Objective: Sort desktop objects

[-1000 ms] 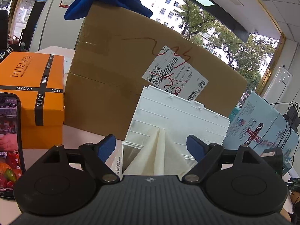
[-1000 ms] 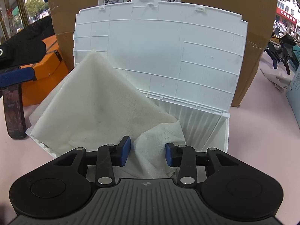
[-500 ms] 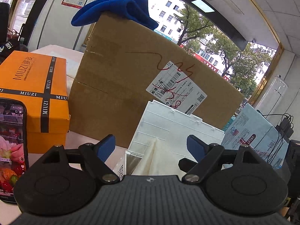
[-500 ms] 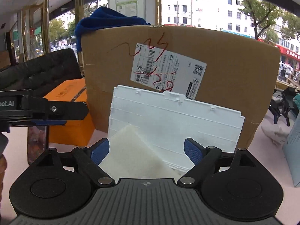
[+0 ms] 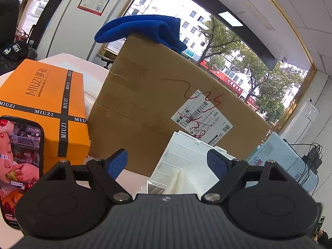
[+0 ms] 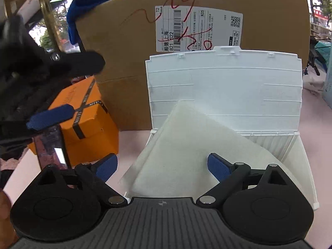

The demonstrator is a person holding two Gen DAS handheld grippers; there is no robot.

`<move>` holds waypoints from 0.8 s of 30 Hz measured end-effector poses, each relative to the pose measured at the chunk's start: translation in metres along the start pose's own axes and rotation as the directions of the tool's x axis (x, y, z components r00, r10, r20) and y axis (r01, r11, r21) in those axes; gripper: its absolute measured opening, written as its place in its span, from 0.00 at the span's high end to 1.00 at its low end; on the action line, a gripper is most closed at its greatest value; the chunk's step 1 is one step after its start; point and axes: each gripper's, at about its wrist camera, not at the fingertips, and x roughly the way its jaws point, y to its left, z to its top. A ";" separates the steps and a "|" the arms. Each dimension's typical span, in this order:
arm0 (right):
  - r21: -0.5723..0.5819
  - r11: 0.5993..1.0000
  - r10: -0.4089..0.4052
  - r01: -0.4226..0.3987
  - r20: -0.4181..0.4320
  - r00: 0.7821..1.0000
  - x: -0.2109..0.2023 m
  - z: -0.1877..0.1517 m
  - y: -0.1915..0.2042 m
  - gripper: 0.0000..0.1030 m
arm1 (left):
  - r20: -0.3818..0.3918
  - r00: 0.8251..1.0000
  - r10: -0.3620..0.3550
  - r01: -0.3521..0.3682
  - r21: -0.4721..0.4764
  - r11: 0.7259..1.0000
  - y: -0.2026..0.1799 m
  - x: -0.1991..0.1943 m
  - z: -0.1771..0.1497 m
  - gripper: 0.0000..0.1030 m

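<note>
White plastic box [image 6: 226, 95]: sits on the pale pink surface [image 6: 132, 145], its hinged lid upright against the large brown cardboard carton [image 6: 128, 66].
White fabric sheet [image 6: 193, 151]: lies slanted in the open box, one corner rising up the lid, lower edge hanging over the box's left rim.
Right claw [image 6: 162, 167]: spread wide above the sheet's near edge, blue pads clear of it, holding nothing.
Left claw [image 5: 167, 162]: also wide open and empty, to the left of the box.
Orange MIUZI box [image 5: 47, 103]: left of the carton, a lit smartphone [image 5: 18, 161] in front of it.
Blue cloth [image 5: 143, 29]: draped on the carton's top.
</note>
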 end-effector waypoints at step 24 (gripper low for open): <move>-0.425 0.904 -0.071 -0.045 -0.253 0.965 0.037 0.003 0.028 0.93 | -0.063 0.997 -0.049 0.053 0.049 0.997 -0.011 -0.001 -0.003 0.19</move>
